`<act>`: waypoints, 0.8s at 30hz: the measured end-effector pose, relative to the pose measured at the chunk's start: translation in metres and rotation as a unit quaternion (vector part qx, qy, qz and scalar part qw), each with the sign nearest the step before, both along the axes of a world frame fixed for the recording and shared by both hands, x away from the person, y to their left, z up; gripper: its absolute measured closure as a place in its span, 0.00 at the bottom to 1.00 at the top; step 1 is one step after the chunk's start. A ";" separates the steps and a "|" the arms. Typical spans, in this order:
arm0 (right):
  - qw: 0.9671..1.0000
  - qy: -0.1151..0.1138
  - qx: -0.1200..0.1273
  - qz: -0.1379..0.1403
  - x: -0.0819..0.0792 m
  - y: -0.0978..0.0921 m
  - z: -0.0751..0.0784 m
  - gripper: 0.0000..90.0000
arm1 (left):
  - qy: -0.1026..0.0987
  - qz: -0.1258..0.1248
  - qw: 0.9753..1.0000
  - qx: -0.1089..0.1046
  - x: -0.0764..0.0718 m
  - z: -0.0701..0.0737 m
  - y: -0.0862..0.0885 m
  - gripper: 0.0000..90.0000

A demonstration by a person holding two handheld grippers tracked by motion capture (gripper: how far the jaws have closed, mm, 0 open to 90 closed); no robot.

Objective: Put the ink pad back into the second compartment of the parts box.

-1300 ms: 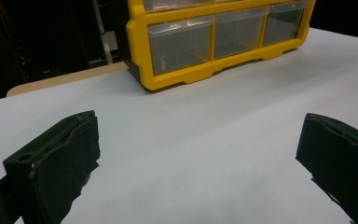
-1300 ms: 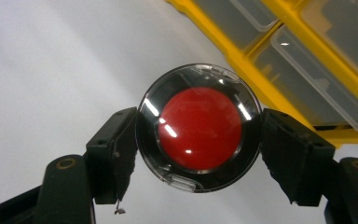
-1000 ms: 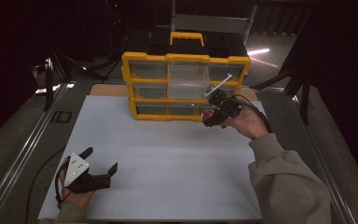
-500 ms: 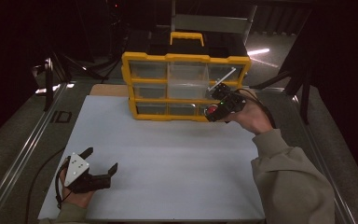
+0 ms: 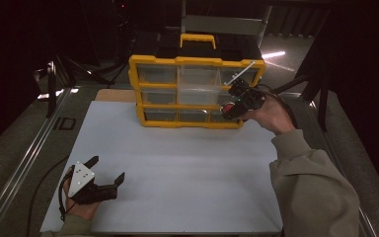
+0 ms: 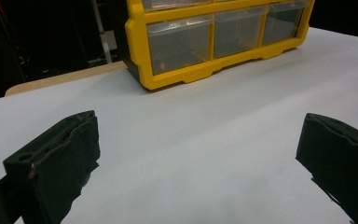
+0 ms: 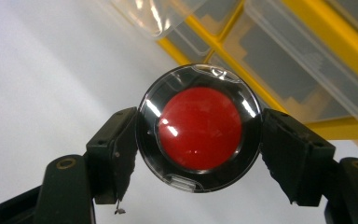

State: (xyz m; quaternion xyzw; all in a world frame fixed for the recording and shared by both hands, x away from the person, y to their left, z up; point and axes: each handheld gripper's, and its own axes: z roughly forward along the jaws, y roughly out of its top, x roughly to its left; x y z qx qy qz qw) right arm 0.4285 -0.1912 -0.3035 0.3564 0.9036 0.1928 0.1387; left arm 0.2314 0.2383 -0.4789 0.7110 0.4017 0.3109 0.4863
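Right gripper [image 7: 198,140], jaws clamped on a round red-centred case [image 7: 199,140], is nearing the yellow drawer organizer [image 5: 197,91] at its 4 o'clock; next, probably a drawer; left gripper [image 6: 198,154] is idling, gaping and empty.

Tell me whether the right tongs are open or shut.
Shut on the round red-centred clear plastic case: in the right gripper view both jaws of the right tongs press its sides, beside the yellow drawer organiser.

A white table sheet [image 5: 177,163] lies over a wooden board [image 5: 113,95].
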 end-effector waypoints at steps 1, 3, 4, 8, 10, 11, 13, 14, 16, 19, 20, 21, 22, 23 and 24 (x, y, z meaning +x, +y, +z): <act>1.000 0.000 -0.002 -0.001 0.001 0.000 0.001 0.33 | 0.000 0.000 1.000 0.000 0.000 0.000 0.000 0.00; 1.000 0.000 -0.007 -0.002 0.002 0.000 0.003 0.33 | -0.001 0.000 1.000 -0.001 0.000 0.000 0.000 0.00; 1.000 0.000 -0.010 -0.002 0.003 0.000 0.004 0.33 | -0.001 0.000 1.000 0.000 0.000 0.000 0.000 0.00; 1.000 0.001 -0.008 -0.004 0.005 0.000 0.008 0.33 | -0.001 0.000 1.000 0.002 0.000 0.000 0.000 0.00; 1.000 0.002 -0.007 -0.005 0.007 -0.001 0.011 0.33 | -0.001 0.000 1.000 0.001 0.000 0.000 0.000 0.00; 1.000 0.000 -0.006 -0.005 0.008 -0.001 0.013 0.33 | -0.001 0.000 1.000 0.000 0.000 0.000 0.000 0.00; 1.000 0.000 -0.003 -0.008 0.009 -0.001 0.016 0.33 | -0.001 0.000 1.000 0.000 0.000 0.000 0.000 0.00; 1.000 -0.002 0.000 -0.008 0.011 -0.002 0.018 0.33 | -0.001 0.000 1.000 0.001 0.000 0.000 0.000 0.00; 1.000 -0.003 0.000 -0.009 0.012 -0.002 0.019 0.33 | -0.001 -0.001 1.000 0.001 0.000 0.000 0.000 0.00; 1.000 -0.004 0.007 -0.011 0.015 -0.002 0.024 0.33 | -0.001 -0.001 1.000 0.000 0.000 0.000 0.000 0.00; 1.000 -0.004 0.007 -0.011 0.015 -0.002 0.024 0.33 | -0.001 -0.001 1.000 0.000 0.000 0.000 0.000 0.00; 1.000 -0.004 0.008 -0.012 0.017 0.000 0.027 0.33 | -0.001 -0.001 1.000 0.000 0.000 0.000 0.000 0.00; 1.000 -0.004 0.007 -0.012 0.017 0.001 0.028 0.33 | -0.001 -0.001 1.000 0.000 0.000 0.000 0.000 0.00; 1.000 -0.004 0.008 -0.011 0.018 0.002 0.030 0.33 | -0.001 -0.001 1.000 0.000 0.000 0.000 0.000 0.00; 1.000 -0.005 0.006 -0.011 0.018 0.003 0.031 0.33 | -0.001 -0.001 1.000 0.000 0.000 0.000 0.000 0.00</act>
